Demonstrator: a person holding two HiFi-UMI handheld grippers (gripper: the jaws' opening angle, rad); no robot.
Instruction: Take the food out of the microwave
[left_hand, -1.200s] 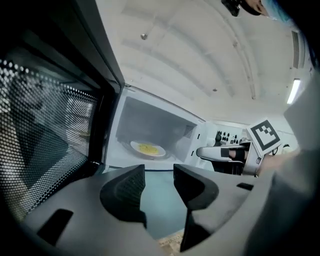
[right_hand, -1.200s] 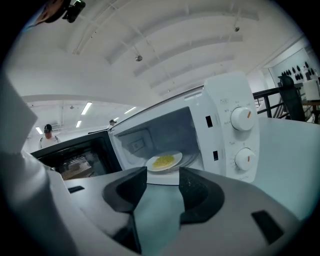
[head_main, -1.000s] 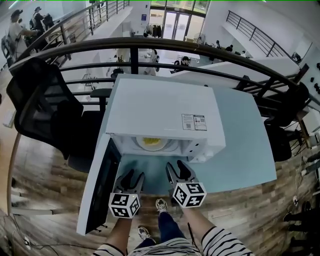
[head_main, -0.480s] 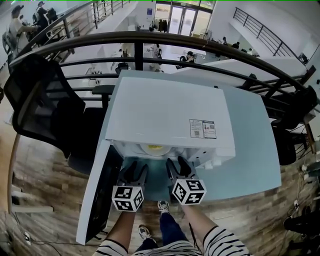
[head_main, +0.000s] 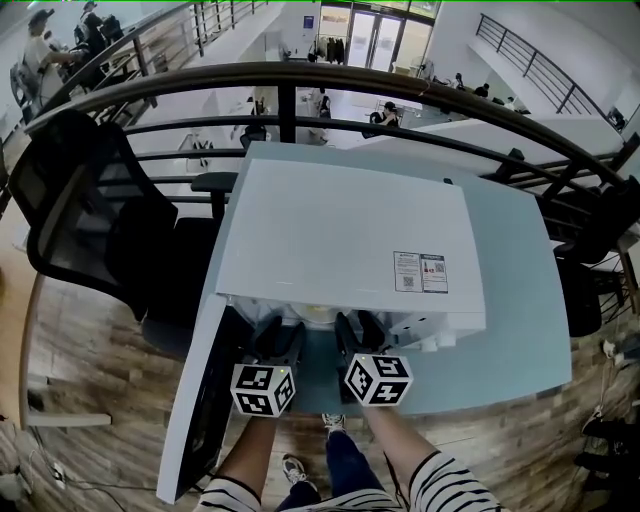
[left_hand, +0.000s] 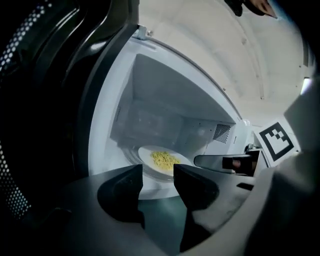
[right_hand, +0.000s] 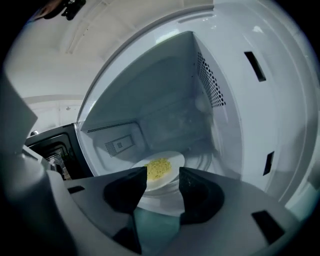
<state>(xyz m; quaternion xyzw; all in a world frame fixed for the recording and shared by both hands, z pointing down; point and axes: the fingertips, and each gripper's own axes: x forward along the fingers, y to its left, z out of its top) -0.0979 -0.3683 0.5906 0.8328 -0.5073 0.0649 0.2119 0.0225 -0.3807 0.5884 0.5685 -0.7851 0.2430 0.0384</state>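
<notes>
left gripper (left_hand: 158, 176), right gripper (right_hand: 163, 179): fingers seen spread, nothing pinched | food (right_hand: 158, 168) seen on plate (right_hand: 176, 161) inside microwave (head_main: 340, 235), at 12 o'clock from both | door (head_main: 205, 400) seen open at 9 o'clock

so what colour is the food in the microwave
Yellow food; right gripper view shows it best.

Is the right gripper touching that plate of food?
Cannot tell. The right gripper view shows the open right gripper overlapping the plate, depth unclear; in the head view the microwave hides the plate.
</notes>
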